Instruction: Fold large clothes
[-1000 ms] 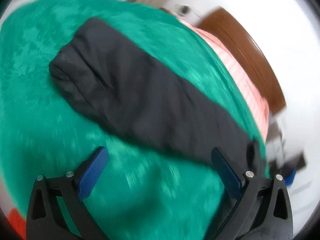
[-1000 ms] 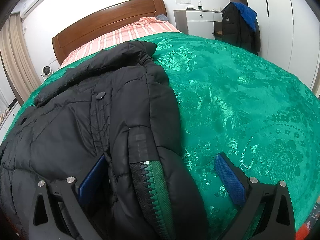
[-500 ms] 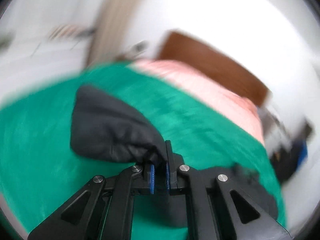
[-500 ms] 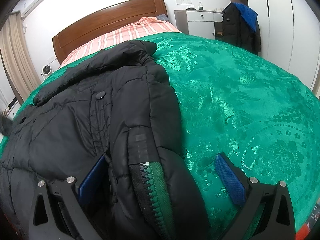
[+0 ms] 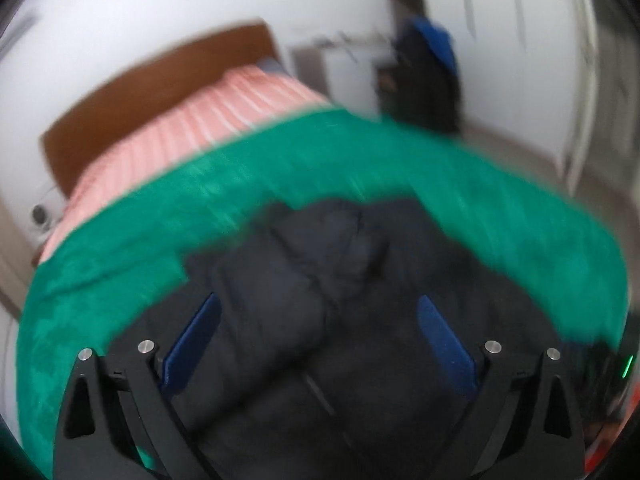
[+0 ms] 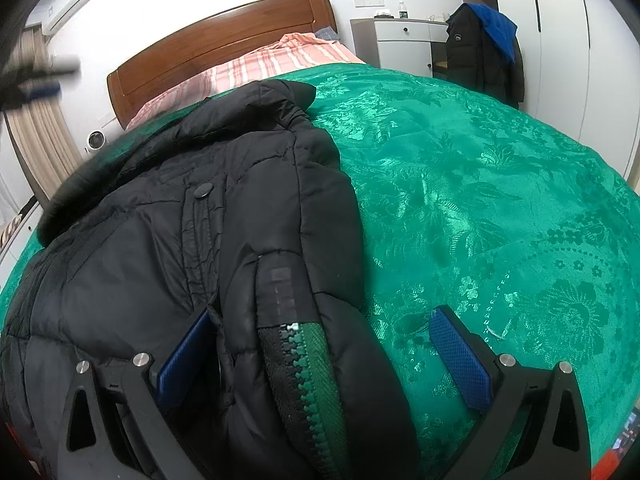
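Jacket (image 6: 208,240): 1 black padded jacket lies on the green bedspread (image 6: 500,208), toward the bed's left side and near its foot edge, collar toward the headboard (image 6: 208,52); its right front panel is turned over the body, so the green-backed zipper (image 6: 304,372) shows at the hem, which looks like the first fold already laid

Left gripper (image 5: 316,340): spread wide above the dark padding with nothing pinched; its jaws have just been opening, and the cloth under them lies loose, which I read as a sleeve let go where it was meant to rest; this view is badly blurred

Right gripper (image 6: 320,344): spread, straddling the folded hem edge; 1 pad sits against the jacket, the other over bare bedspread; likely poised to pin or take that edge

Stage: early, I judge; the bulk is not yet folded

Risk: puffy padding may spring open
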`<state>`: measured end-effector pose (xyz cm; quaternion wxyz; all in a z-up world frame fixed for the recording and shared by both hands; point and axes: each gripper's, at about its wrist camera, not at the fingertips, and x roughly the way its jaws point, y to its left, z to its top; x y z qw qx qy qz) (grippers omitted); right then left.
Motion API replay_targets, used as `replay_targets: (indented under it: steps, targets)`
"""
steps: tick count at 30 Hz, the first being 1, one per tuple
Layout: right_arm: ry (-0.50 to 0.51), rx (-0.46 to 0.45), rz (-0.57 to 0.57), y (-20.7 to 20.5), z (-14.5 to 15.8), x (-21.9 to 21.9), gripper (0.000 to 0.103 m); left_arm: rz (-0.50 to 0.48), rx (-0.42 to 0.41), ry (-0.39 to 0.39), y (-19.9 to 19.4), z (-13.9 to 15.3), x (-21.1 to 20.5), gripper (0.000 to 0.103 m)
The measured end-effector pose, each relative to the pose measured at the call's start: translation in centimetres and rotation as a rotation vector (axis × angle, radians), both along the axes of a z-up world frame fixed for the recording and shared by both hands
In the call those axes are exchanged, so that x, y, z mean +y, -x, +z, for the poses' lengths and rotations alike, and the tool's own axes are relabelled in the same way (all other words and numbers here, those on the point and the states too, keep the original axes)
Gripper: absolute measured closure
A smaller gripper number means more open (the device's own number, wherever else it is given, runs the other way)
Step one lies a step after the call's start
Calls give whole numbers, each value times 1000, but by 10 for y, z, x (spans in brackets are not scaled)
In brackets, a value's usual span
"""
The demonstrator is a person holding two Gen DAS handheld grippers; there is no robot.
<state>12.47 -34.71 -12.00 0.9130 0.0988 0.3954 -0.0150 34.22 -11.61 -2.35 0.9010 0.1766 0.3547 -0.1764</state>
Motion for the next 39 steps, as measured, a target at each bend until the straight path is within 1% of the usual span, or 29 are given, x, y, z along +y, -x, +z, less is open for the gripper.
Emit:
replay_targets:
  steps: [2,3,5,7,9,11,13,14,16,19,20,21,22,23,25,26,29,30,31,32,33,37,39]
  targets:
    - [-5,1,4,0,0,0,0,-15,65,-46,23,-33,-1,4]
    - [-8,2,4,0,-1,-1,0,-10,89,-52,32,-41,3,4]
    - [-9,5,6,0,-1,0,0,23,134,-42,56,-50,29,4]
    - [-8,6,8,0,-1,0,0,62,150,-16,73,-49,53,4]
    - [-8,6,7,-1,-1,0,0,137,145,4,91,-43,89,4]
    - [-9,8,7,-1,-1,-1,0,224,131,-1,109,-40,121,3]
    - [-9,9,7,-2,-2,-1,0,319,126,-10,110,-32,160,3]
    - [-8,8,7,-2,-1,-1,0,385,128,-17,113,-26,186,3]
    - [-7,8,7,-2,-1,-1,0,476,118,-31,116,-23,219,2]
    - [-5,7,7,-2,-2,-1,0,589,113,-87,123,-37,262,0]
    - [-5,7,7,-2,-2,-1,0,609,115,-89,127,-42,274,0]
    - [-4,6,6,-1,-2,-1,0,644,121,-86,127,-55,288,0]
    - [-3,5,5,-1,-2,-1,0,686,136,-77,126,-71,302,0]
    - [-3,3,5,-1,-2,-1,0,712,148,-66,128,-80,311,1]
    - [-2,-1,3,0,-2,-1,0,777,169,1,128,-105,337,1]
    - [-2,-3,3,1,-2,0,0,816,169,53,127,-118,350,1]
    - [-2,-10,1,2,-2,-1,0,921,186,145,134,-143,378,1]
    - [-1,-12,1,2,-3,-1,0,964,212,199,137,-157,389,0]
    - [-1,-13,0,3,-3,0,0,979,199,289,145,-165,399,0]
    - [-1,-15,0,3,-3,0,0,980,146,327,152,-165,400,0]
    - [-1,-17,0,4,-3,0,0,976,126,340,157,-164,400,0]
    - [0,-19,-1,4,-3,0,0,946,128,277,158,-166,392,0]
    - [0,-19,0,4,-3,0,0,941,129,282,159,-166,390,0]
